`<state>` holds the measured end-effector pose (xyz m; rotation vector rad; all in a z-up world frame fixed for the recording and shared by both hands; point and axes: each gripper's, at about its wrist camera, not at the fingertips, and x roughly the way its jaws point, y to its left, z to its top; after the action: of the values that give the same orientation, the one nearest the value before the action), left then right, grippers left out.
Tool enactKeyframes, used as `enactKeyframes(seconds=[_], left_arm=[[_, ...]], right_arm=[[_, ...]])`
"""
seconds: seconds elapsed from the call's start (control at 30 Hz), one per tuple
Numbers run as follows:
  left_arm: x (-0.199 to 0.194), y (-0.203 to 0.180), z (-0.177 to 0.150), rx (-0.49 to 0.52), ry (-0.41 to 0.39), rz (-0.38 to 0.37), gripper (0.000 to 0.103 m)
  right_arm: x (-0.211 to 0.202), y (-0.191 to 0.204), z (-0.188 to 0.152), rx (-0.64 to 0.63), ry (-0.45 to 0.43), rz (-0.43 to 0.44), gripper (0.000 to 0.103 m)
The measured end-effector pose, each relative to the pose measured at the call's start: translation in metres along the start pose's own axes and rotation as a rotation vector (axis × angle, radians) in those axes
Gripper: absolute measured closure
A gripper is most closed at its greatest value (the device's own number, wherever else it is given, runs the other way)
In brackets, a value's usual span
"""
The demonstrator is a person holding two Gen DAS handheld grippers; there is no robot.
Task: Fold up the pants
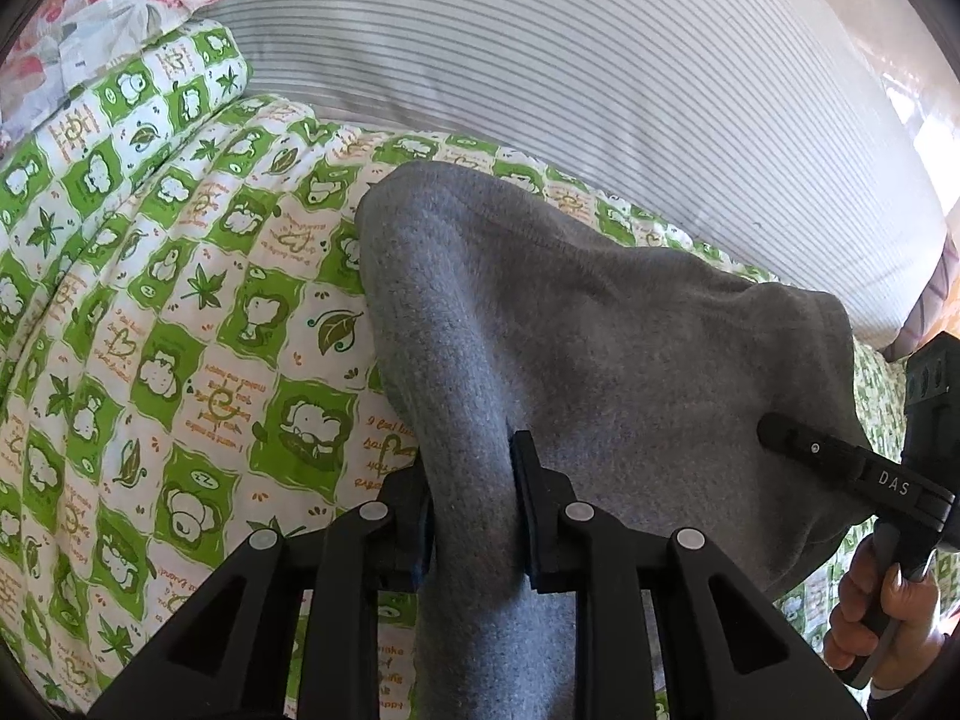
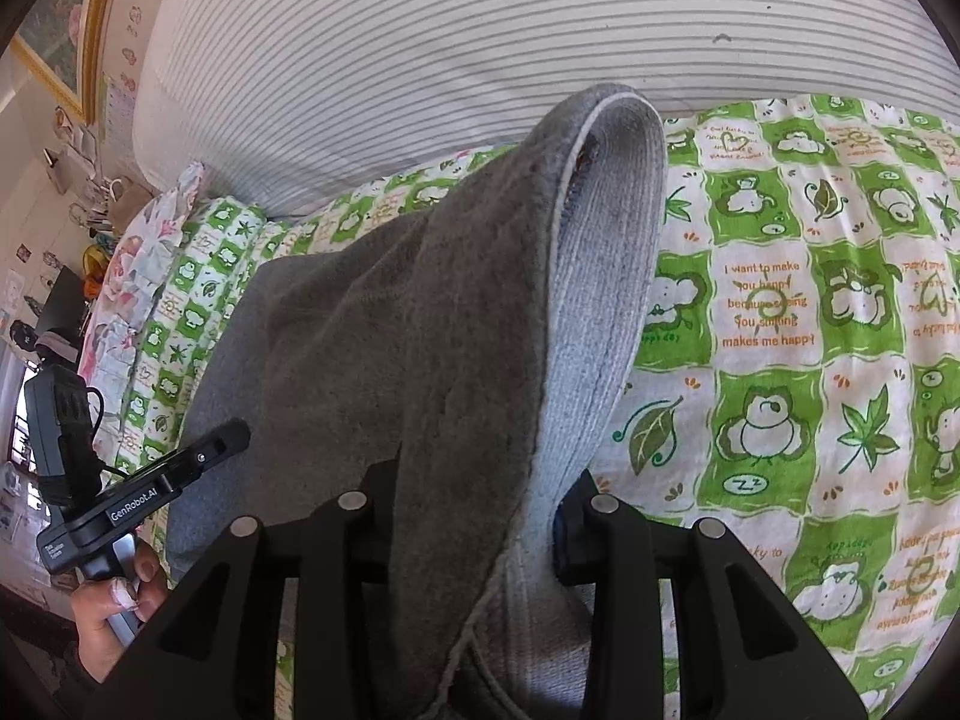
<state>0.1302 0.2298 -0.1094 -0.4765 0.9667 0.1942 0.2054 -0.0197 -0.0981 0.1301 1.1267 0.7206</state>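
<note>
Nearest you, your left gripper (image 1: 471, 516) has its black fingers (image 1: 531, 516) clenched on a bunched fold of the soft grey fleece pants (image 1: 600, 324), and your right gripper (image 2: 474, 531) is likewise clamped on the ribbed, lighter grey waistband edge (image 2: 606, 276) of the same garment. Both holds take the cloth deep between the fingers, so they look secure; keep that pressure even and do not let either side slip as you carry the fabric. The pants hang lifted between your two grippers above the bed, with the far part draping down onto the green-and-white cartoon-print quilt (image 1: 198, 312), so the fold seems to be in mid-travel rather than laid. To do it well, move both grippers together at the same height, keep the held edge taut between them so no slack bellies in the middle, and bring it forward until it lines up squarely over the part that rests on the quilt before you lower. Set the cloth down flat, then open both sides at once so neither corner drags. Beyond the pants, the large grey-striped white pillow (image 1: 570, 60) lies close behind the landing area, and a floral pillow (image 1: 78, 18) sits at the far left corner; stop short of both.
</note>
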Motion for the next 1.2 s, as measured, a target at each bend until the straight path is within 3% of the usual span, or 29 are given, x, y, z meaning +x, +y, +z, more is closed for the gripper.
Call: enactKeyframes(seconds=[0.33, 0.5, 0.67, 0.87, 1.07, 1.2], left_arm=[[0.006, 0.013, -0.001, -0.023, 0.026, -0.026, 0.065], [-0.007, 0.022, -0.009, -0.006, 0.024, -0.035, 0.061], [-0.026, 0.02, -0.025, 0.043, 0.012, -0.009, 0.061], [-0.018, 0.028, -0.031, 0.026, 0.033, 0.004, 0.053], [-0.048, 0.02, -0.036, 0.043, -0.003, 0.056, 0.054], [-0.064, 0.008, -0.046, 0.052, -0.006, 0.038, 0.053]], right_arm=[[-0.002, -0.016, -0.001, 0.047, -0.001, 0.014, 0.044], [-0.025, -0.016, 0.001, -0.006, -0.016, -0.061, 0.034], [-0.045, -0.017, 0.0, -0.066, -0.043, -0.13, 0.033], [-0.033, -0.019, -0.004, -0.09, -0.019, -0.218, 0.029], [-0.059, -0.013, -0.007, -0.04, -0.057, -0.166, 0.027], [-0.084, 0.006, -0.01, -0.075, -0.09, -0.114, 0.027]])
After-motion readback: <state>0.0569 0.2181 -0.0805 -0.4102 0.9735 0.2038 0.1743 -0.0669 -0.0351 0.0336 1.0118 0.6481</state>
